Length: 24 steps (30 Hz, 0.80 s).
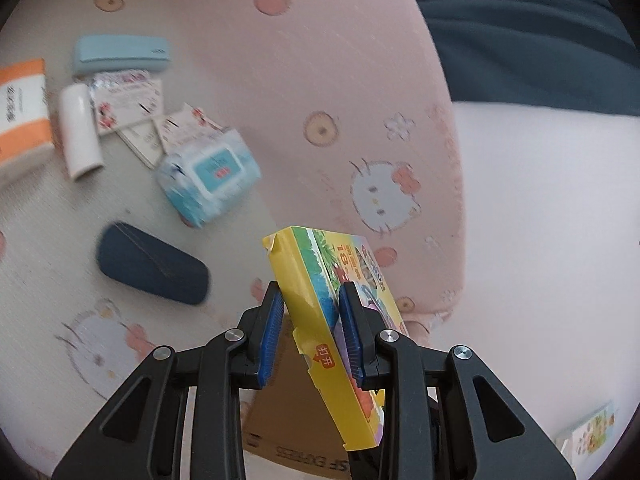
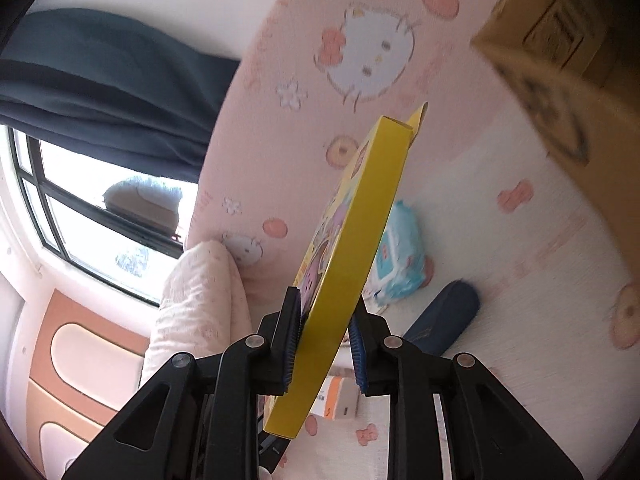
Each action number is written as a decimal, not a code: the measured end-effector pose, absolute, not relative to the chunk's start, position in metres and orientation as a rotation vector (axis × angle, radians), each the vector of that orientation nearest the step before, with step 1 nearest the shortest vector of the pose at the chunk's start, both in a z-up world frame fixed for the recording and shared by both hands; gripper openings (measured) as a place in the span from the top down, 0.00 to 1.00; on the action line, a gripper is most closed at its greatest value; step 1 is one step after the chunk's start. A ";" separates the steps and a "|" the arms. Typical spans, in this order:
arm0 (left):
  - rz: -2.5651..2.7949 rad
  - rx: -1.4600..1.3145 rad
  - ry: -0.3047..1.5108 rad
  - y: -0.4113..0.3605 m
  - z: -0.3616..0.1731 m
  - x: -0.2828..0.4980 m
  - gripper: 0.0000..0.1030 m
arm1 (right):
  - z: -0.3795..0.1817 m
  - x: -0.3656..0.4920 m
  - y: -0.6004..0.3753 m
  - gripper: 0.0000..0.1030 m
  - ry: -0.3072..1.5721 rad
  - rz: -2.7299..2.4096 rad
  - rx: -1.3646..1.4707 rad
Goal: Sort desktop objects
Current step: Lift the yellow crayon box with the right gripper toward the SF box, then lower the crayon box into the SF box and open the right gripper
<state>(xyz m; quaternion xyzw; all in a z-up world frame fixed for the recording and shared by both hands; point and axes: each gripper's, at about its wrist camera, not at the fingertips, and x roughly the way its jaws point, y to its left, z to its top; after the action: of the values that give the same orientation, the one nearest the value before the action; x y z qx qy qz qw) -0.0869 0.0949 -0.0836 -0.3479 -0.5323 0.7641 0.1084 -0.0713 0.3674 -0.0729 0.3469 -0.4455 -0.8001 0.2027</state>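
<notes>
Above the cartoon-print cloth, both grippers tilt slightly downward. Left gripper pinches a flat yellow cardboard box across its printed faces. Right gripper clamps a similar slim yellow box, edge-on, between ribbed blue pads, jaws barely parted.

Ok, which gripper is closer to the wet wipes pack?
Left, likely. The wipes pack lies ahead-left of the left gripper, looming large; for the right gripper it looks smaller, partly behind the yellow box.
</notes>
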 end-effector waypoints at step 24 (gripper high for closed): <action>2.145 -1.224 -1.246 0.324 -0.051 -0.160 0.69 | -0.050 -0.085 0.598 0.79 -1.586 -2.328 1.052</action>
<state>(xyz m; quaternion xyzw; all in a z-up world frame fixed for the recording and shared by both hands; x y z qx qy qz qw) -0.1598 0.3238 -0.0505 -0.4348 -0.4424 0.7618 0.1868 -0.0849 0.5983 -0.0496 0.3492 -0.5262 -0.7724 0.0673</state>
